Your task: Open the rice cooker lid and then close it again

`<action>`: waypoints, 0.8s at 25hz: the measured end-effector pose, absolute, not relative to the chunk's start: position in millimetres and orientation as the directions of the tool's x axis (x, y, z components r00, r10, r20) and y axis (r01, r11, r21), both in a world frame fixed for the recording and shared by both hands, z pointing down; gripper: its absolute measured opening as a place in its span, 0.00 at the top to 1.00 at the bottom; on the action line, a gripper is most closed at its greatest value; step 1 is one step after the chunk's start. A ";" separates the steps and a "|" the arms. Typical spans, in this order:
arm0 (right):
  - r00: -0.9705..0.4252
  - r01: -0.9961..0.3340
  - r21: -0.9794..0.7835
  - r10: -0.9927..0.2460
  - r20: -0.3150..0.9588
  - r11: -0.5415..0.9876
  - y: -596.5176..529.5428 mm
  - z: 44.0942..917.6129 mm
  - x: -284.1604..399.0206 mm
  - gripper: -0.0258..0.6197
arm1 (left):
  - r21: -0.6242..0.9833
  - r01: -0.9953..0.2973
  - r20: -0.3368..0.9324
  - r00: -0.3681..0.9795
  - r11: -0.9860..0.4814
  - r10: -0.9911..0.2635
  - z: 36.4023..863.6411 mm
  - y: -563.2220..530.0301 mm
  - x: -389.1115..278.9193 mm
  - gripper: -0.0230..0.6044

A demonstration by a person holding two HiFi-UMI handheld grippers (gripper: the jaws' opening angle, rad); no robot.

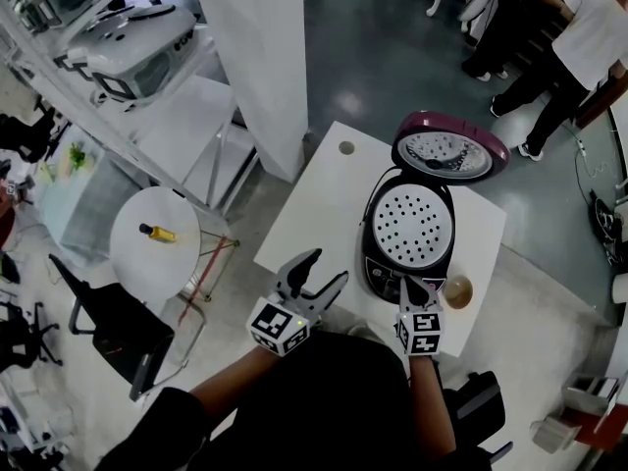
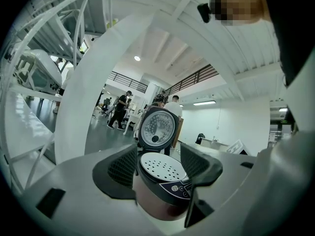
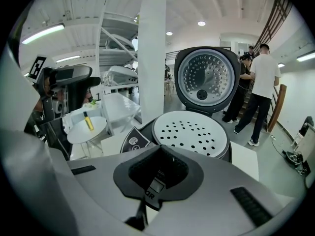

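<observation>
The rice cooker (image 1: 407, 229) stands on the white table (image 1: 314, 214) with its purple-rimmed lid (image 1: 449, 152) swung up and back, baring a white perforated tray (image 3: 191, 132). My right gripper (image 1: 413, 285) is shut with nothing in it, its tips right at the cooker's front control panel (image 3: 134, 140). My left gripper (image 1: 329, 268) hangs open and empty over the table's near edge, left of the cooker and apart from it. In the left gripper view the cooker (image 2: 162, 181) sits framed between the open jaws, with the raised lid (image 2: 157, 127) behind it.
A small brown cup (image 1: 457, 290) stands on the table just right of the cooker's front. A round white side table (image 1: 137, 253) with a yellow bottle (image 1: 157, 233) and a black chair (image 1: 118, 332) are at the left. A white pillar (image 1: 260, 57) rises behind; people (image 1: 579, 37) stand far right.
</observation>
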State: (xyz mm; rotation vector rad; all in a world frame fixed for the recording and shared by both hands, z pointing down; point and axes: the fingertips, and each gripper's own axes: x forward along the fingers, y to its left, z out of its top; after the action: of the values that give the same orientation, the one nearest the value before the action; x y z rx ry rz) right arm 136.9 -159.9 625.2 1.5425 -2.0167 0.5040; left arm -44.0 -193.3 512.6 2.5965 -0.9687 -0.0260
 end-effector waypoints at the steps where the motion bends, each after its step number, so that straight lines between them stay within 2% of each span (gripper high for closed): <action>1: -0.198 -0.961 0.031 -0.757 0.623 0.276 -160.1 624.9 136.4 0.96 | 0.344 -0.628 0.108 0.765 -0.698 -0.636 512.0 -192.9 -43.6 0.56; 13: -0.307 -0.949 -0.108 -0.801 0.514 0.295 -156.8 593.3 125.3 0.96 | 0.331 -0.636 0.106 0.759 -0.697 -0.643 501.6 -192.4 -44.5 0.56; 20: -0.312 -0.950 -0.139 -0.825 0.472 0.279 -146.7 577.4 146.5 0.96 | 0.297 -0.636 0.091 0.761 -0.712 -0.642 483.5 -200.5 -19.7 0.56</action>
State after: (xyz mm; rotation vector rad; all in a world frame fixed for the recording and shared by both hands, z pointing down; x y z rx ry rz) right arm 146.5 -146.7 577.4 1.6194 -2.2465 0.5762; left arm -19.7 -200.5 483.5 2.6478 -0.9885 -0.0276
